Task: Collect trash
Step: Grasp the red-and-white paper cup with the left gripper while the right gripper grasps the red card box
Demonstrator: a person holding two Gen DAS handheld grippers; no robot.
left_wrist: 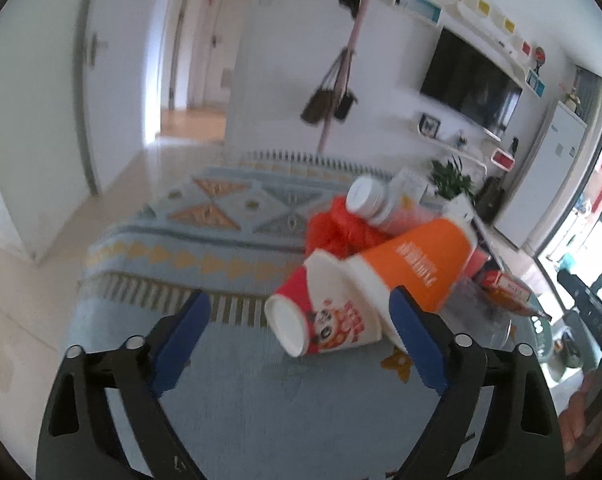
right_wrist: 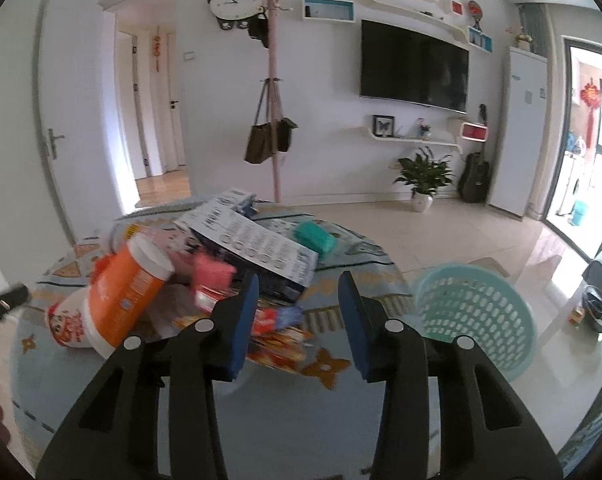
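Observation:
A pile of trash lies on a glass table. In the left wrist view a red-and-white paper cup (left_wrist: 325, 320) lies on its side with an orange cup (left_wrist: 417, 264) behind it, a crumpled red bag (left_wrist: 333, 228) and a white-capped bottle (left_wrist: 375, 200). My left gripper (left_wrist: 301, 316) is open, its right finger beside the cups. In the right wrist view the orange cup (right_wrist: 125, 296), a pink packet (right_wrist: 213, 272), a printed box (right_wrist: 257, 248) and snack wrappers (right_wrist: 281, 336) lie ahead. My right gripper (right_wrist: 297, 300) is open and empty above the wrappers.
A pale green perforated basket (right_wrist: 477, 316) stands at the table's right edge. A teal roll (right_wrist: 315, 238) lies behind the box. A patterned rug (left_wrist: 221, 216) lies under the table. A coat stand (right_wrist: 275, 120), potted plant (right_wrist: 423, 180) and TV (right_wrist: 415, 66) stand by the far wall.

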